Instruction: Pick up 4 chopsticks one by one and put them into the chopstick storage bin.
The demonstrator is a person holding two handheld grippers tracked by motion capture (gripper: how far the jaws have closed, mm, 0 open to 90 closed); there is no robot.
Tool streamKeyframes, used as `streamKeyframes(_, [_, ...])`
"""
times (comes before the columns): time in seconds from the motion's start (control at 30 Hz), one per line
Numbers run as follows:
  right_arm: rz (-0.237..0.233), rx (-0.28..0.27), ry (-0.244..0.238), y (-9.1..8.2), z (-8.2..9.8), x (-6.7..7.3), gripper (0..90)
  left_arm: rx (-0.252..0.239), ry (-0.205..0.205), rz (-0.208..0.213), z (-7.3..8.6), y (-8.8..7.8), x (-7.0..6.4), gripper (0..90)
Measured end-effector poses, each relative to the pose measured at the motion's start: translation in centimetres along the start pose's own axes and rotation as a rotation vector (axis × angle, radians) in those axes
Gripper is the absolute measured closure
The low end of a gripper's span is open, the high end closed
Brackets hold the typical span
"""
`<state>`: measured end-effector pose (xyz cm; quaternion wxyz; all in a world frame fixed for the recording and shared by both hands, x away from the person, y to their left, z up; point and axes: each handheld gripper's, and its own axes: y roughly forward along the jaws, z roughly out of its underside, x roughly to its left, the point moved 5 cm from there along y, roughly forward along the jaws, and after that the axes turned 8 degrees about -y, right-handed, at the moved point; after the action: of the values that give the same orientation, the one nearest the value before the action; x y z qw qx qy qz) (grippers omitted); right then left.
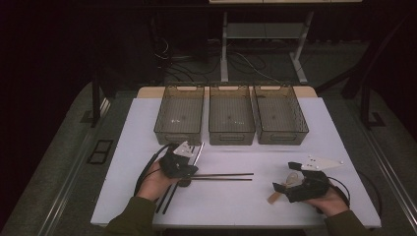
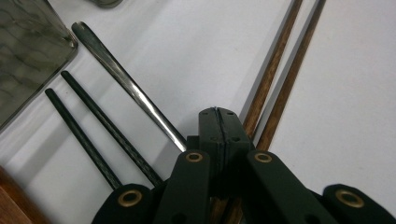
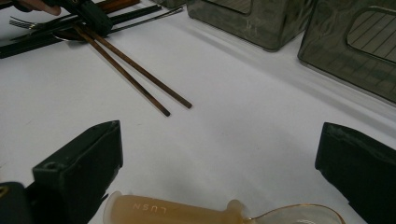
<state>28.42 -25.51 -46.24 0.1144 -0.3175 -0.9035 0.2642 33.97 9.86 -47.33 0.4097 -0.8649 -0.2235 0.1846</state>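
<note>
High view: looks like you're sorting cutlery into the three bins [image 1: 231, 120] past your jaws, and nothing's in them yet, so pretty much all of it is left.
Left gripper [image 2: 219, 122]: jaws pressed flat together with nothing between them, tips sitting right over the near end of the brown chopsticks [image 2: 273, 77], which run away just to the right of the jaws.
Other stuff by the left jaws: a metal handle [image 2: 123, 81] and two black chopsticks [image 2: 95, 121] fan out to the left of them.
Right gripper [image 3: 219, 158]: jaws wide open, holding nothing, with the amber plastic spoon [image 3: 187, 211] lying crosswise between them on the table [image 3: 233, 121].
Left hand [image 1: 155, 179]: you're palm-in, gripper angled toward the right across the table.
Right hand [image 1: 329, 199]: low and level, gripper pointing left.
My guess: the spoon grab is closest to happening.
</note>
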Motion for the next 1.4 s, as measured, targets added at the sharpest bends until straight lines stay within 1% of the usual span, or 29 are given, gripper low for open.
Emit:
streamKeyframes(0.03, [0.000,0.000,0.000,0.0,0.0,0.0,1.1,0.003,0.003,0.000,0.0,-0.1,0.0,89.2])
streamKeyframes(0.17, [0.000,0.000,-0.002,0.0,0.0,0.0,1.1,-0.012,-0.010,0.001,0.0,-0.1,0.0,89.1])
streamKeyframes(0.2, [-0.001,0.000,-0.001,0.0,0.0,0.0,1.1,-0.013,0.001,-0.002,-0.1,-0.2,0.1,89.1])
streamKeyframes(0.23, [-0.001,-0.001,-0.001,0.0,0.0,0.0,1.1,-0.025,-0.014,-0.004,-0.1,-0.3,0.1,88.2])
streamKeyframes(0.27, [-0.001,-0.001,-0.001,0.0,0.0,0.0,1.1,-0.030,-0.008,-0.003,-0.2,-0.4,0.2,87.6])
streamKeyframes(0.33, [-0.001,0.000,-0.002,0.0,0.0,0.0,1.1,-0.054,-0.014,0.000,-0.3,-0.6,0.2,85.2])
streamKeyframes(0.37, [0.000,0.000,-0.003,0.0,0.0,0.0,1.1,-0.061,-0.011,0.002,-0.4,-0.7,0.3,83.9])
streamKeyframes(0.43, [-0.001,-0.001,-0.005,0.0,0.0,0.0,1.1,-0.092,-0.024,0.017,-0.7,-1.0,0.1,80.7])
streamKeyframes(0.53, [-0.002,0.001,-0.005,0.1,0.0,0.1,1.1,-0.130,-0.020,0.037,-1.2,-1.3,-0.2,75.7])
streamKeyframes(0.6, [-0.004,0.000,-0.007,0.1,0.0,0.1,1.1,-0.147,-0.020,0.053,-1.5,-1.3,-0.5,71.9])
streamKeyframes(0.63, [-0.004,0.000,-0.008,0.1,0.0,0.1,1.1,-0.151,-0.014,0.060,-1.6,-1.3,-0.5,70.6])
streamKeyframes(0.67, [-0.004,0.001,-0.008,0.1,0.0,0.1,1.1,-0.156,-0.018,0.069,-1.7,-1.3,-0.7,69.3])
streamKeyframes(0.73, [-0.005,0.002,-0.009,0.1,0.0,0.1,1.1,-0.157,-0.009,0.080,-1.8,-1.1,-0.9,66.7])
streamKeyframes(0.8, [-0.006,0.002,-0.010,0.1,0.0,0.1,1.1,-0.157,0.003,0.086,-1.9,-0.9,-1.1,66.2])
streamKeyframes(0.87, [-0.007,0.003,-0.010,0.1,0.0,0.1,1.1,-0.151,0.015,0.093,-2.0,-0.7,-1.3,66.3])
streamKeyframes(0.97, [-0.007,0.005,-0.010,0.2,0.0,0.1,1.1,-0.150,0.022,0.109,-2.3,-0.3,-1.7,66.8])
streamKeyframes(1.07, [-0.007,0.006,-0.010,0.2,0.0,0.1,1.1,-0.138,0.033,0.120,-2.5,0.2,-2.0,67.2])
streamKeyframes(1.2, [-0.007,0.007,-0.010,0.2,0.0,0.1,1.1,-0.108,0.049,0.123,-2.5,1.0,-2.2,67.9])
streamKeyframes(1.4, [-0.007,0.007,-0.012,0.2,0.0,0.1,1.1,-0.074,0.052,0.117,-2.4,1.9,-2.1,70.3])
